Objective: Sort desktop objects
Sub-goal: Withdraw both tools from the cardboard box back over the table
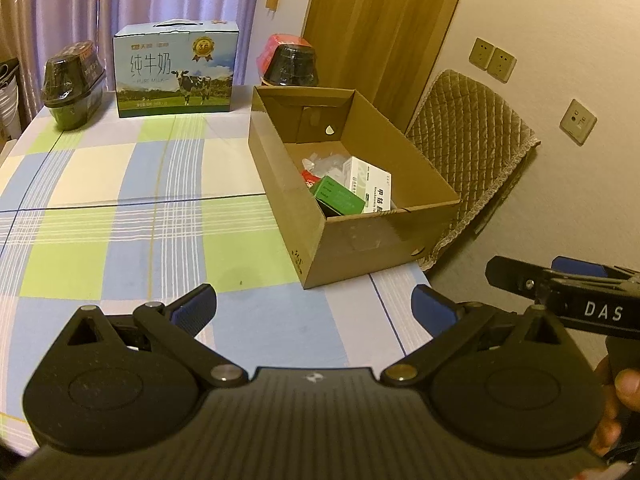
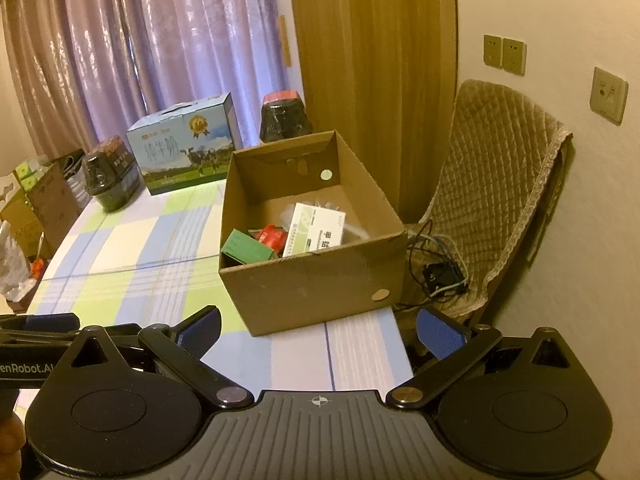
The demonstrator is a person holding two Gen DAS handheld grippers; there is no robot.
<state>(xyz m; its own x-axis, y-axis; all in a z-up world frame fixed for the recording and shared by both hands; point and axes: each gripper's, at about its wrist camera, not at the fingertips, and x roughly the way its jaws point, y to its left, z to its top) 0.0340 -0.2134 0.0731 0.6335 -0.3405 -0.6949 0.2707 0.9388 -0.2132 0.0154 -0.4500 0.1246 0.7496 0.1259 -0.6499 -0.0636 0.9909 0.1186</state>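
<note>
Both grippers, L [image 1: 314, 308] & R [image 2: 318, 330], are held spread, nothing pinched. Cardboard box [image 1: 360, 240], w/ sorted items inside, is seen ahead, nearer the R gripper.

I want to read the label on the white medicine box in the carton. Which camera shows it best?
The right wrist view: the white medicine box leans with its printed face toward the camera, mostly unobstructed inside the cardboard carton. In the left wrist view the same box is seen at more of an angle, its lower part cut off by the carton's near wall.
</note>
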